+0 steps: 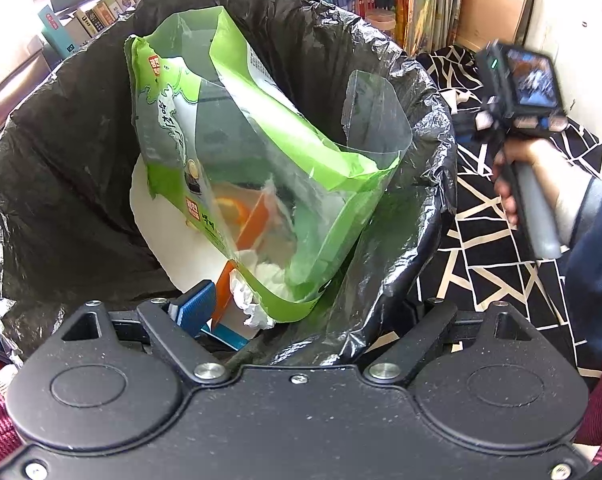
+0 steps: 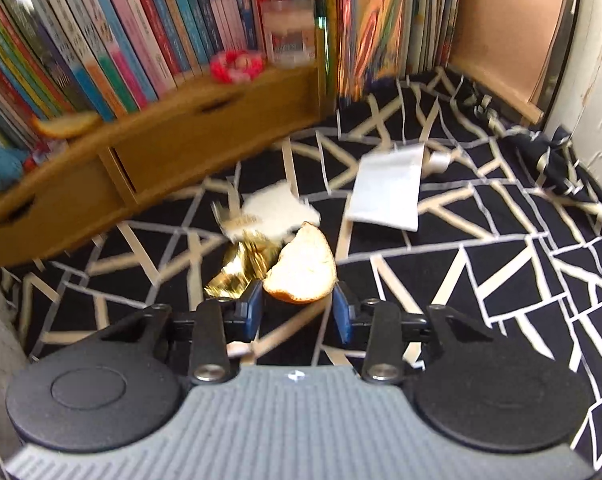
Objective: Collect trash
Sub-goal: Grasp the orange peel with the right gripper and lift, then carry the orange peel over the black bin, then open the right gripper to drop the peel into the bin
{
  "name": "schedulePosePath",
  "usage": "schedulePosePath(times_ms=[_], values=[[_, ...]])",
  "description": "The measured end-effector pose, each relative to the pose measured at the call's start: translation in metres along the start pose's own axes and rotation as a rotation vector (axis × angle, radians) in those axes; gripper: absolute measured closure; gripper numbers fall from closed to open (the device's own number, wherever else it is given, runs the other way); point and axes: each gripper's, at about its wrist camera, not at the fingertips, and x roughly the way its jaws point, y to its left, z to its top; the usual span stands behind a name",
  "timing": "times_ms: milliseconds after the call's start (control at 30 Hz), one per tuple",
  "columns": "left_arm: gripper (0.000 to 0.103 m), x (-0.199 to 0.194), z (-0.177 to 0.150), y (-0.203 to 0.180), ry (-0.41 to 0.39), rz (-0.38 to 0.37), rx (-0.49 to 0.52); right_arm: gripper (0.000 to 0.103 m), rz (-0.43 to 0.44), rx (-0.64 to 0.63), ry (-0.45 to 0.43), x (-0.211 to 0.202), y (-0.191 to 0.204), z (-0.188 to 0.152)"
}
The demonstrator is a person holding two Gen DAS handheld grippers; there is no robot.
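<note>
A bin with a black liner (image 1: 61,184) fills the left wrist view. Inside it lie a green and clear plastic bag (image 1: 261,184), white paper (image 1: 165,232), orange scraps (image 1: 253,224) and crumpled tissue (image 1: 253,304). My left gripper (image 1: 305,312) is open astride the bin's near rim. Its left blue pad (image 1: 197,304) is inside the bin and its right finger is hidden outside behind the liner. My right gripper (image 2: 299,304) is shut on a piece of orange peel (image 2: 301,272) above the patterned cloth. A hand holds that gripper (image 1: 517,92) to the right of the bin.
On the black and white patterned cloth (image 2: 501,272) lie a gold wrapper (image 2: 237,272), a torn white paper (image 2: 277,208) and a white pouch (image 2: 385,188). A wooden shelf unit (image 2: 161,152) with books stands at the back left, and another peel (image 2: 65,124) rests on it.
</note>
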Motion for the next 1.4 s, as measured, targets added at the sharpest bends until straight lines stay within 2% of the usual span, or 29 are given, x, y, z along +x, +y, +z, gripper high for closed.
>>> schedulePosePath(times_ms=[233, 400, 533, 600, 700, 833, 1067, 1400], values=[[0.016, -0.001, 0.001, 0.001, -0.002, 0.003, -0.007, 0.062, 0.083, 0.012, -0.115, -0.072, 0.009, 0.039], [0.016, -0.001, 0.001, 0.0, -0.003, 0.002, -0.01, 0.062, 0.261, -0.047, -0.226, -0.149, 0.025, 0.057], [0.016, -0.001, 0.001, 0.001, -0.004, 0.003, -0.01, 0.062, 0.415, -0.103, -0.322, -0.203, 0.043, 0.054], [0.016, -0.001, 0.001, 0.001, -0.004, 0.003, -0.009, 0.061, 0.474, -0.13, -0.35, -0.217, 0.054, 0.05], [0.016, -0.001, 0.001, 0.001, -0.004, 0.005, -0.005, 0.061, 0.542, -0.195, -0.34, -0.225, 0.072, 0.043], [0.016, 0.0, 0.001, 0.0, -0.005, 0.007, -0.002, 0.061, 0.541, -0.258, -0.317, -0.222, 0.088, 0.032], [0.016, 0.0, 0.001, 0.0, -0.007, 0.006, -0.002, 0.058, 0.549, -0.265, -0.264, -0.212, 0.093, 0.02], [0.016, -0.001, 0.001, 0.0, -0.007, 0.006, -0.001, 0.05, 0.557, -0.275, -0.265, -0.211, 0.093, 0.02]])
